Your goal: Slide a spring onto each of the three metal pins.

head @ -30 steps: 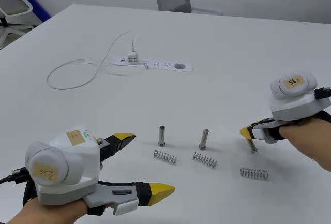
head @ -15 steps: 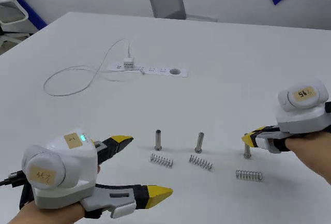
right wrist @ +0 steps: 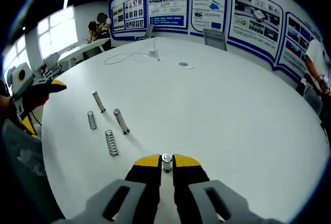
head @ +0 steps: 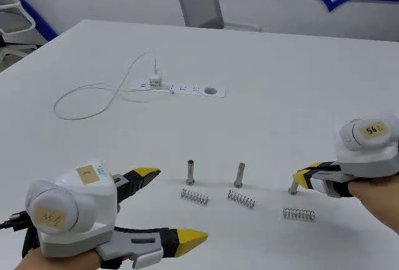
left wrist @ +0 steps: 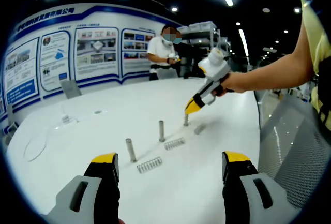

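At table (head: pixel 293 89) right edge: right tool (head: pixel 298 178) clamps near-upright pin (head: pixel 292 188); left tool (head: pixel 173 204) gapes; springs (head: pixel 194 196) lie flat.

Your head camera looks forward and down across the white table (head: pixel 280 64). Your left gripper view sits low and faces along the row of metal pins (left wrist: pixel 162 130) toward the right gripper (left wrist: pixel 192 106). Your right gripper view faces the opposite way, hard against the end pin (right wrist: pixel 166 158). All three views share the metal pins and the springs (head: pixel 240 199).
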A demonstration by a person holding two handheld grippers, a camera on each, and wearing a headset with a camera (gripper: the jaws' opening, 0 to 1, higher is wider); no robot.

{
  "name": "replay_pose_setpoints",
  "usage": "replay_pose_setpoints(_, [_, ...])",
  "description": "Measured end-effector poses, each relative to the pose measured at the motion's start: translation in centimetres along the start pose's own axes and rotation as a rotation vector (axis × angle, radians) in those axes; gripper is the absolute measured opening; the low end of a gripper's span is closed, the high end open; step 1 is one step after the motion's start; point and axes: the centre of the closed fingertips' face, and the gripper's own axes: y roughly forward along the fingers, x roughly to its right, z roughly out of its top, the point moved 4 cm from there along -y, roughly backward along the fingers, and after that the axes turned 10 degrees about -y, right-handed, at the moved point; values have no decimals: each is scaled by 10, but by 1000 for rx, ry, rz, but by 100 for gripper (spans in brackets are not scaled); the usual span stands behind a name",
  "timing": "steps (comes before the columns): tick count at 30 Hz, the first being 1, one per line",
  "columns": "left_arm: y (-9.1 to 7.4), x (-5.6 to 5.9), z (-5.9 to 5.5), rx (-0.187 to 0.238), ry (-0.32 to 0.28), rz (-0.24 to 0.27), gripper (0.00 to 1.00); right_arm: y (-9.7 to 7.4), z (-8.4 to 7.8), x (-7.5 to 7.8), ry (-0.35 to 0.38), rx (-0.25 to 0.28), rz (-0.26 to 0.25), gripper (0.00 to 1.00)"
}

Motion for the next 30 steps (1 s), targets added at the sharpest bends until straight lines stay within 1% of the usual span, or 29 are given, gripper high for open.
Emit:
replay_pose_setpoints(2, [0, 1, 0, -1, 2, 0, 83, 0, 0, 1, -12, -1, -3, 9])
replay_pose_setpoints(8, [-1, 3, 1, 1, 5, -2, 83, -3, 2, 0, -10, 8, -3, 10])
replay_pose_setpoints(20, [-1, 3, 1, 4, 8, -4, 83, -9, 4, 2, -17, 25, -9, 14])
replay_pose_setpoints(24, [0, 3, 1, 4, 8, -6, 83, -16, 5, 1, -26, 35, -12, 15])
replay_pose_setpoints(28, [0, 2, 1, 4, 7, -6, 83, -20, 2, 1, -36, 35, -8, 16])
replay_pose_setpoints(30, [0, 2, 1, 5, 6, -7, 83, -23, -3, 1, -38, 30, 1, 16])
